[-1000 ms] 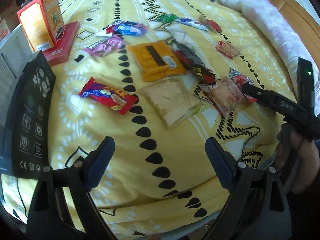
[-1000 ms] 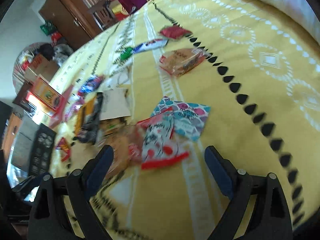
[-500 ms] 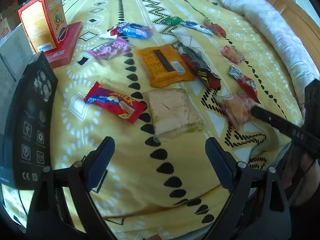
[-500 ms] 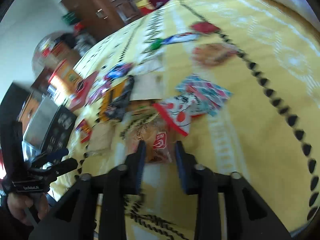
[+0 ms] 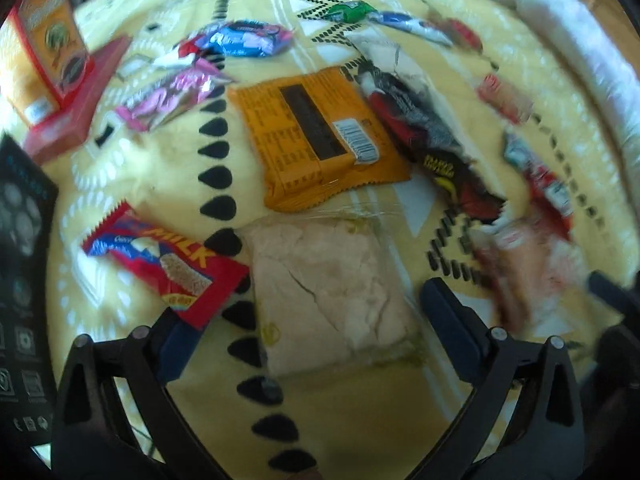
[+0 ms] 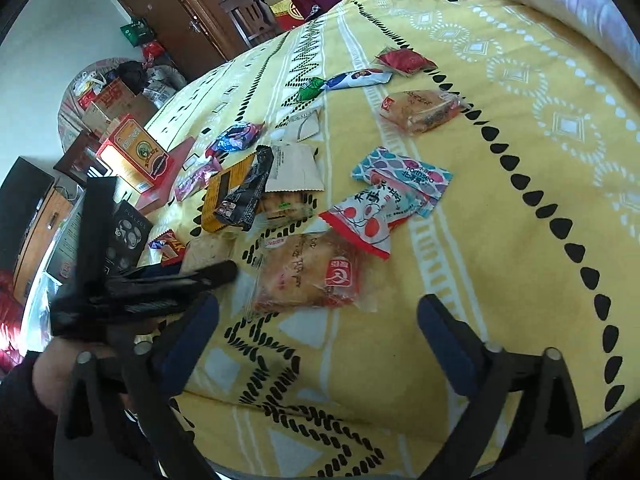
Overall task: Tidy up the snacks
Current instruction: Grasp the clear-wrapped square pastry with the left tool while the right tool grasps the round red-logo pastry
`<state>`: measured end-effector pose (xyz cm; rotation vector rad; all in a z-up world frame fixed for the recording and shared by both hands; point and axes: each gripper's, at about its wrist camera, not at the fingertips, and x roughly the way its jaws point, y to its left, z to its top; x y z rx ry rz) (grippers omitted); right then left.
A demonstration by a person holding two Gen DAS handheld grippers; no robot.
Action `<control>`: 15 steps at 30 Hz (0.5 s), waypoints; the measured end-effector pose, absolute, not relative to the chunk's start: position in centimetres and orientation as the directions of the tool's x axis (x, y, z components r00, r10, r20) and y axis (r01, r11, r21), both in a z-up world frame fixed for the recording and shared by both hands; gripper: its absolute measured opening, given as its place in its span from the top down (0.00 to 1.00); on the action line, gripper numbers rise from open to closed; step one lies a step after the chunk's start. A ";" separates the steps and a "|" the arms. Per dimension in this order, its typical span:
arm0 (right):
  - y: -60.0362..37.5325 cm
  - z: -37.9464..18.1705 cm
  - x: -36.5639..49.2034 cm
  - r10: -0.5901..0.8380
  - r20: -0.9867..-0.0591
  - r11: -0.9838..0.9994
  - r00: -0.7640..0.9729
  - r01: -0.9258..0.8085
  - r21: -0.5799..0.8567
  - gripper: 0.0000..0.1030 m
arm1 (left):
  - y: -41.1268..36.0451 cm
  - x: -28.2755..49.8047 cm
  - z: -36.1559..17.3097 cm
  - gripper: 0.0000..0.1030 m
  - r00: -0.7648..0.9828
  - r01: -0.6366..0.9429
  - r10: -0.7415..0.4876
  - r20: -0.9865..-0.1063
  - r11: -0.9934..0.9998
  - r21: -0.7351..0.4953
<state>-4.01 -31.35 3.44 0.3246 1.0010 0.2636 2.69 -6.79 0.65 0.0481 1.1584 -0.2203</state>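
My left tool (image 5: 320, 336) hangs with its fingers wide apart and nothing between them, over the yellow bedspread (image 5: 168, 184). Between those fingers lies the pale clear-wrapped cake (image 5: 328, 292). Touching it on the left is the red MILK bar (image 5: 168, 264), whose corner covers my left finger. Just beyond sits the orange packet (image 5: 316, 136), with the black and red bag (image 5: 432, 140) along its right edge. My right tool (image 6: 318, 340) is also spread apart and empty. Just ahead of it lies the bread packet (image 6: 308, 272), and past that the red and white candy bag (image 6: 368, 216) overlapping the blue patterned pouch (image 6: 404, 176).
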 end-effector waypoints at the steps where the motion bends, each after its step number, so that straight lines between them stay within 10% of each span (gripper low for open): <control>1: -31.2 3.4 -3.9 0.360 -0.784 0.922 0.505 -0.067 0.381 0.00 | -6.7 2.5 0.7 0.04 0.399 0.202 -0.142 -0.906 0.977 -0.065; 4: -30.6 3.2 -3.5 0.377 -0.790 0.917 0.483 -0.078 0.390 0.00 | -6.5 1.7 1.2 0.32 0.434 0.219 -0.140 -0.890 0.975 -0.047; 15: -27.6 0.6 -0.8 0.293 -0.844 0.956 0.448 -0.112 0.273 0.12 | -2.7 0.0 3.3 0.52 0.484 0.198 -0.217 -0.848 0.971 -0.135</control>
